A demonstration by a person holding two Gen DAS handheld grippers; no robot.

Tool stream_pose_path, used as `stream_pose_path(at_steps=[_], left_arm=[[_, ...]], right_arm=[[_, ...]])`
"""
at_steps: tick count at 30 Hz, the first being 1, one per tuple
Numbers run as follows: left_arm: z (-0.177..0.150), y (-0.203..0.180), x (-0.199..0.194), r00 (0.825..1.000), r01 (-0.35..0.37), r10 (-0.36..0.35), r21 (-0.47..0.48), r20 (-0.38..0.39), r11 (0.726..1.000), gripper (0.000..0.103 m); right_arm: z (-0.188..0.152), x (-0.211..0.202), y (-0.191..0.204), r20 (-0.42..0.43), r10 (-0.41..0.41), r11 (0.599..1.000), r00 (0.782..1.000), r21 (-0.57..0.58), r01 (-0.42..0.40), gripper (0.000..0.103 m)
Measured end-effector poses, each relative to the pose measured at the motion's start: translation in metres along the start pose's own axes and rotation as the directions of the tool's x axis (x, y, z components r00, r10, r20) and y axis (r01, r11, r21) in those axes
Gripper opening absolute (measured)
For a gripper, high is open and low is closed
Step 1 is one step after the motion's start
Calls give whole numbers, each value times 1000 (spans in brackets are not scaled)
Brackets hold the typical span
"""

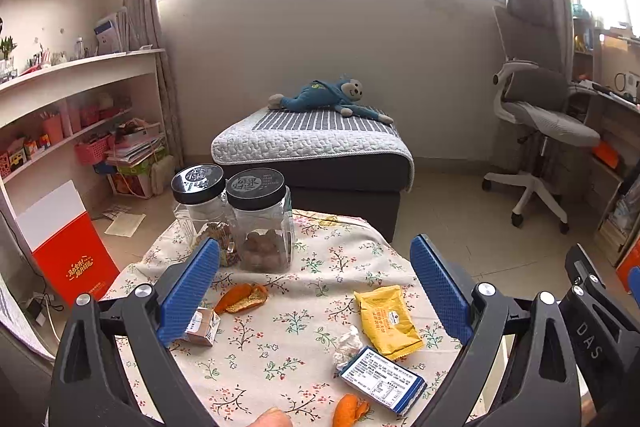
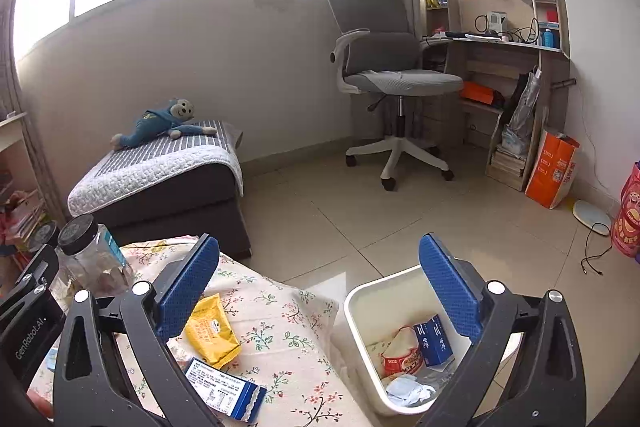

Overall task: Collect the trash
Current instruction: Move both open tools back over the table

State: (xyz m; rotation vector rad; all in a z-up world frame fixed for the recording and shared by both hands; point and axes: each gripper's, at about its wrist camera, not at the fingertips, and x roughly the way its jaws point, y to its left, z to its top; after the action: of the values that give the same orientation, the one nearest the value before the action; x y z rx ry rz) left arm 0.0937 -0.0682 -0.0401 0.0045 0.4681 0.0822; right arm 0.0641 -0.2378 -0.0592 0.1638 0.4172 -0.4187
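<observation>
Yellow plastic wrapper [image 1: 387,321] beside white plastic bin [image 2: 362,297]; both grippers spread, empty; thin film may slip.

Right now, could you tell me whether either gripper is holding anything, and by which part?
Nothing is held. The left gripper and right gripper are both open, with nothing between their fingers.

The tablecloth [image 1: 304,343] was matt floral cloth, the yellow wrapper [image 1: 387,323] glossy and crinkled, the jars [image 1: 262,223] clear plastic with black lids, the bin [image 2: 360,323] smooth white plastic, and the finger pads [image 2: 450,285] rough-textured blue.
</observation>
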Motion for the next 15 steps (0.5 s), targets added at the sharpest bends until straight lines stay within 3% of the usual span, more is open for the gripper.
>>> stream_pose_path(at_steps=[9,15], left_arm=[[-10,49,13,996,-77,76,-18,-36,997,93],[-19,98,39,976,-163,151,-63,-154,985,93]], right_arm=[[-13,-3,50,-13,71,997,997,-40,-71,96],[-27,0,83,-44,110,991,993,-77,-113,96]])
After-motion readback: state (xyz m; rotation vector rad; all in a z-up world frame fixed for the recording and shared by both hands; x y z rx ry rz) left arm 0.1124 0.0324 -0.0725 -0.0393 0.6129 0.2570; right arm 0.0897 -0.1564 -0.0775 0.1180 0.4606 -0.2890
